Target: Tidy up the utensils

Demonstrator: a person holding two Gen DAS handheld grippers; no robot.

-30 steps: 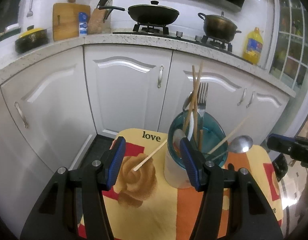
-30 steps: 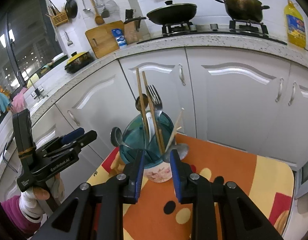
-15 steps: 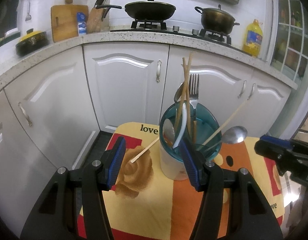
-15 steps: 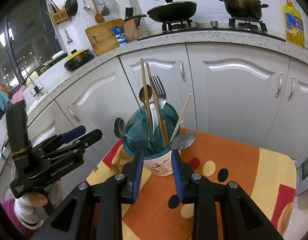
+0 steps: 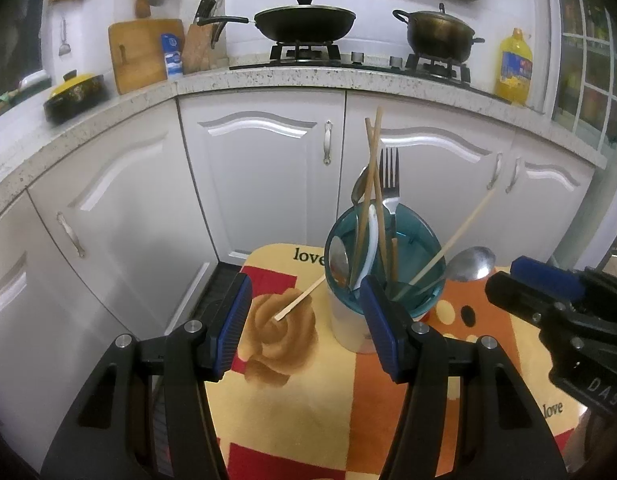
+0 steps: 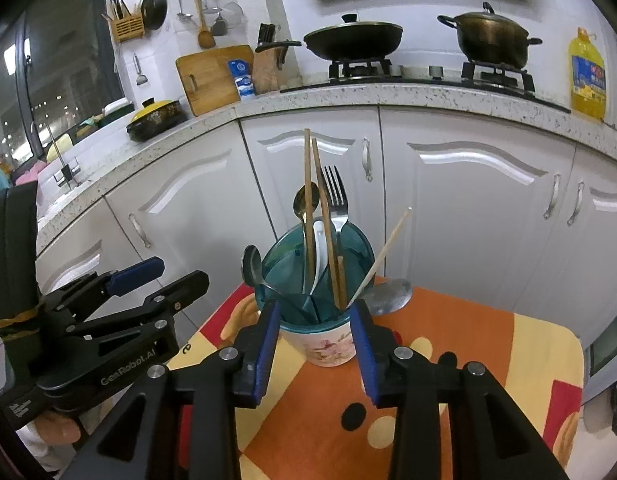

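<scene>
A teal-rimmed utensil holder (image 5: 408,240) (image 6: 328,344) stands on a small table with a patterned cloth (image 5: 292,408). It holds chopsticks (image 5: 371,168), a fork (image 5: 389,178), several spoons and a white spoon. One pale chopstick (image 5: 299,299) lies on the cloth, its far end against the holder's left side. My left gripper (image 5: 304,328) is open and empty above the cloth, just before the holder. My right gripper (image 6: 314,344) is open and empty, its pads either side of the holder's near wall; it also shows in the left wrist view (image 5: 548,292).
White cabinets (image 5: 264,176) stand behind the table under a speckled counter (image 5: 268,76) with a wok, a pot, an oil bottle, a cutting board and a knife block. The table's far edge (image 6: 508,316) lies just beyond the holder.
Both grippers have drawn back and up from the holder. The right gripper's pads have opened wider. The utensils have not moved.
</scene>
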